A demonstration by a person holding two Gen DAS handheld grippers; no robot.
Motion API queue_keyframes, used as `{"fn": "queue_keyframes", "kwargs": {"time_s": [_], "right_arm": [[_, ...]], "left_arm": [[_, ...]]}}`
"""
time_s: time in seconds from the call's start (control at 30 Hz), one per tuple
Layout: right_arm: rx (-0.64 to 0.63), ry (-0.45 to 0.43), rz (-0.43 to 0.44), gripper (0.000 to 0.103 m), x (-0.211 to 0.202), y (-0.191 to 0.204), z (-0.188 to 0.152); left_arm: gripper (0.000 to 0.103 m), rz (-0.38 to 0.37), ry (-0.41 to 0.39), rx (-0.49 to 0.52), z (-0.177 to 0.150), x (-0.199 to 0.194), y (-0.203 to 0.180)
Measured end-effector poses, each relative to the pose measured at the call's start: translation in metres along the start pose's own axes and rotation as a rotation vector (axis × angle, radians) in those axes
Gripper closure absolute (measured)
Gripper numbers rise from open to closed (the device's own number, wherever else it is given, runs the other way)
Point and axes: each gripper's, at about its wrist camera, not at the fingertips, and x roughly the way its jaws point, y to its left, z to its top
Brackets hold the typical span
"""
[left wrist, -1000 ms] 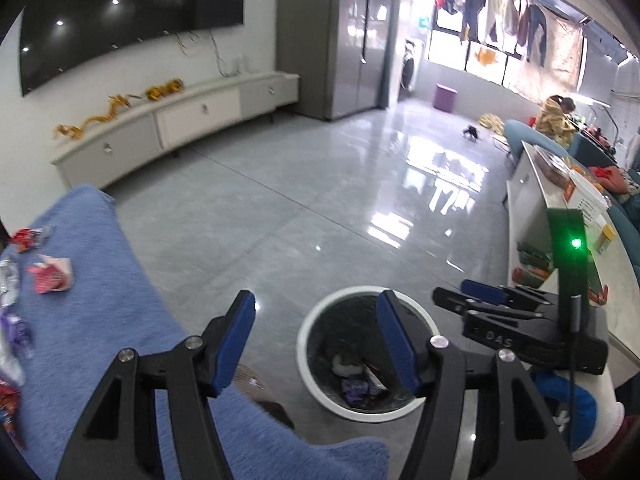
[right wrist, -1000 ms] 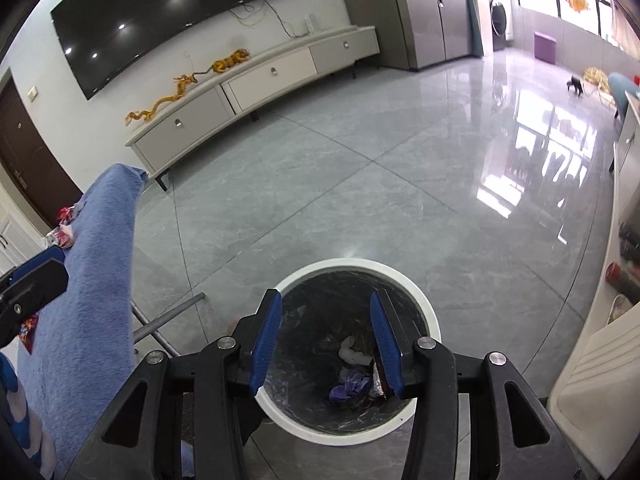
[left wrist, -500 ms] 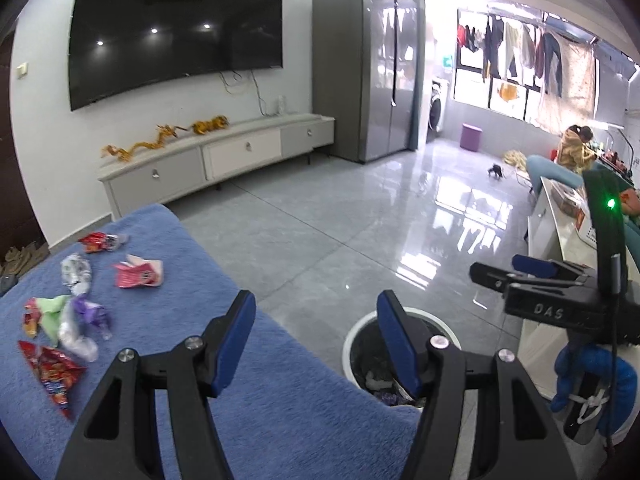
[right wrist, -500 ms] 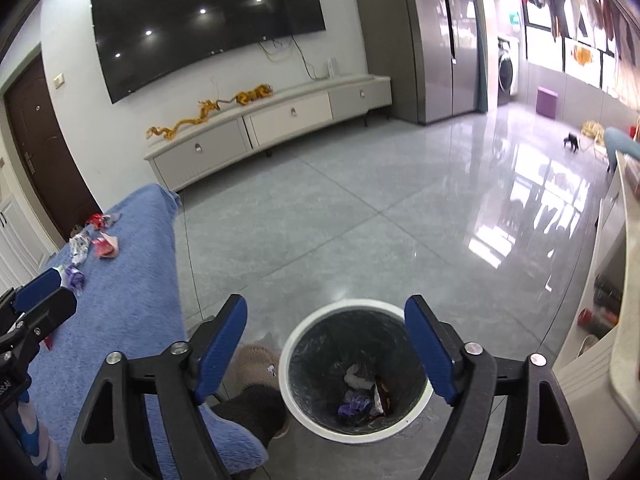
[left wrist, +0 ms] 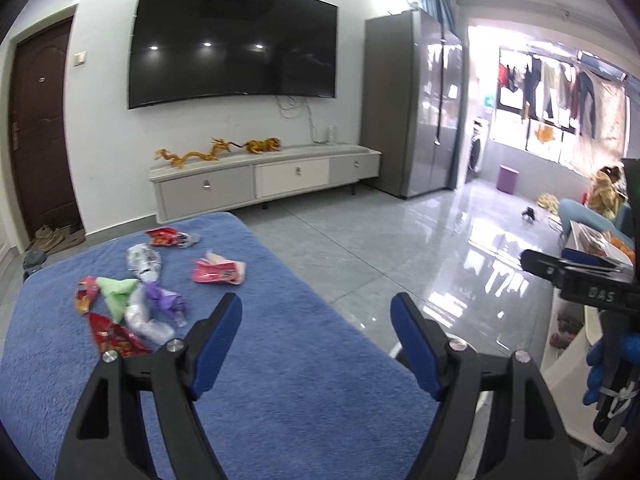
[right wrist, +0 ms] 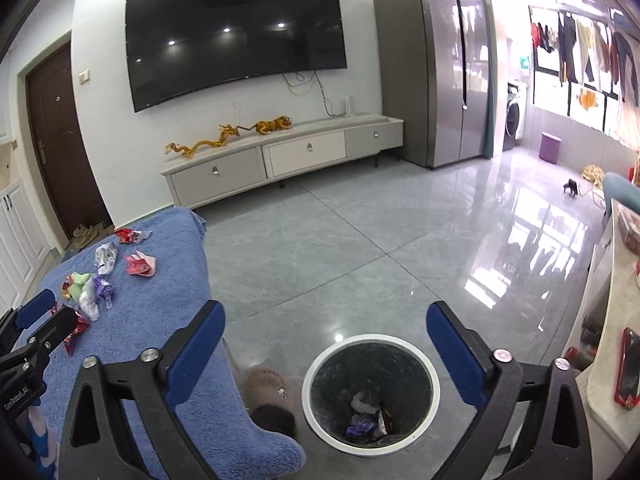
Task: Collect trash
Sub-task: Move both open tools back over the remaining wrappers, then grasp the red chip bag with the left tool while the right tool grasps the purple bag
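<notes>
Several crumpled wrappers lie on a blue towel-covered table (left wrist: pixel 280 360): a pink one (left wrist: pixel 218 272), a red one (left wrist: pixel 164 237), a silver one (left wrist: pixel 144 258), a green one (left wrist: pixel 116 290), a purple one (left wrist: pixel 162 300) and a red packet (left wrist: pixel 114 336). They also show in the right wrist view (right wrist: pixel 96 280). My left gripper (left wrist: pixel 316 320) is open and empty above the towel, right of the wrappers. My right gripper (right wrist: pixel 324 328) is open wide and empty above a white-rimmed bin (right wrist: pixel 320 412) lined in black, with trash inside (right wrist: pixel 366 416).
A slippered foot (right wrist: pixel 266 392) stands between table and bin. A white counter (right wrist: pixel 608 360) with a red phone (right wrist: pixel 628 368) is at the right. A TV cabinet (left wrist: pixel 264 184) and grey fridge (left wrist: pixel 412 112) stand along the far wall across a tiled floor.
Both grippers have risen and tilted up, away from the bin. The left one swung over the towel, bringing the wrappers into view. The right jaws opened wide.
</notes>
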Motion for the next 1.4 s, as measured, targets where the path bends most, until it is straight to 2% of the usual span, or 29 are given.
{"fn": "queue_keyframes", "kwargs": {"time_s": [0.17, 0.33, 0.53, 0.73, 0.9, 1.07, 1.27, 1.33, 1.4], "right_arm": [[-0.039, -0.023, 0.032, 0.0, -0.006, 0.021, 0.006], [-0.032, -0.044, 0.083, 0.0, -0.004, 0.038, 0.009], [-0.09, -0.039, 0.135, 0.0, 0.005, 0.061, 0.008], [-0.141, 0.041, 0.207, 0.0, 0.032, 0.09, 0.01], [-0.193, 0.118, 0.283, 0.002, 0.063, 0.12, 0.004], [-0.288, 0.188, 0.379, 0.017, 0.095, 0.161, -0.003], [-0.367, 0.228, 0.461, 0.022, 0.125, 0.201, -0.006], [-0.384, 0.243, 0.492, 0.024, 0.136, 0.215, -0.007], [-0.398, 0.254, 0.522, 0.026, 0.146, 0.229, -0.009]], "left_arm": [[0.027, 0.045, -0.024, -0.047, -0.009, -0.006, 0.026], [0.027, 0.073, 0.001, -0.065, -0.015, -0.004, 0.055], [0.027, 0.132, -0.007, -0.112, -0.025, -0.007, 0.103], [0.027, 0.196, 0.049, -0.161, -0.038, 0.002, 0.158], [0.027, 0.175, 0.12, -0.215, -0.047, 0.021, 0.19], [0.027, 0.159, 0.168, -0.248, -0.049, 0.044, 0.205], [0.028, 0.156, 0.22, -0.289, -0.058, 0.069, 0.223], [0.034, 0.154, 0.233, -0.306, -0.063, 0.075, 0.228], [0.053, 0.132, 0.255, -0.348, -0.069, 0.081, 0.235]]}}
